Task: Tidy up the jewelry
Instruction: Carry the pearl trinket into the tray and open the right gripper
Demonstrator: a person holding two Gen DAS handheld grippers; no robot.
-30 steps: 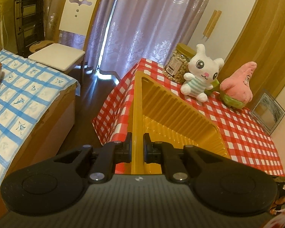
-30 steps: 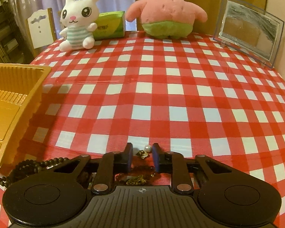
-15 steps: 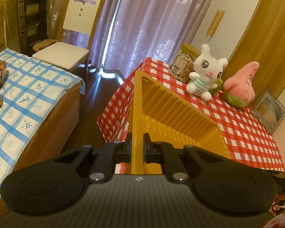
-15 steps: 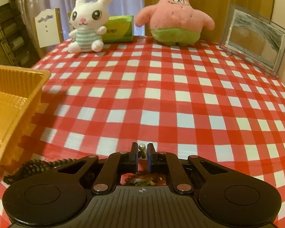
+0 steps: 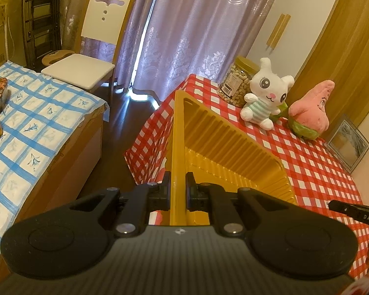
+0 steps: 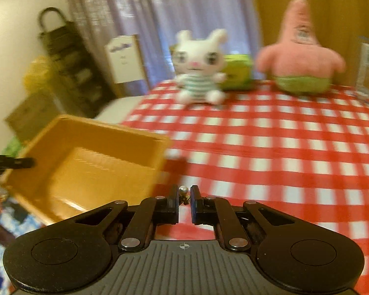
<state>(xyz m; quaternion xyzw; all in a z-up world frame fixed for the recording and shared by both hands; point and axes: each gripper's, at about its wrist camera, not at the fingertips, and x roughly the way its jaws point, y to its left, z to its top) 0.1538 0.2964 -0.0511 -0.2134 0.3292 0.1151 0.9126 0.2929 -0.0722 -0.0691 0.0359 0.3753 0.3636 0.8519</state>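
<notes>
Right tool [image 6: 184, 196]: jaws drawn close together, pinching a small pearl earring [image 6: 183, 191] at the very tips. The piece hangs clear of the red checked worktop [image 6: 283, 152], just beside the near corner of the yellow tray [image 6: 91, 169]. This view is blurred, so the earring's finer details cannot be made out.

Left tool [image 5: 177, 191]: jaws pressed onto the near wall of the tray [image 5: 177, 132], holding it tipped up at the worktop's edge with its ribbed interior facing the right tool. No jewelry is visible inside it.

Step in hand, by my judgement: carrying the earring to the tray. The next move calls for bringing the tips over the tray's floor, low, then parting the jaws; the left tool should keep the tray steady.

Beyond stand a white rabbit toy [image 6: 199, 68] and a pink star toy [image 6: 300, 51].
</notes>
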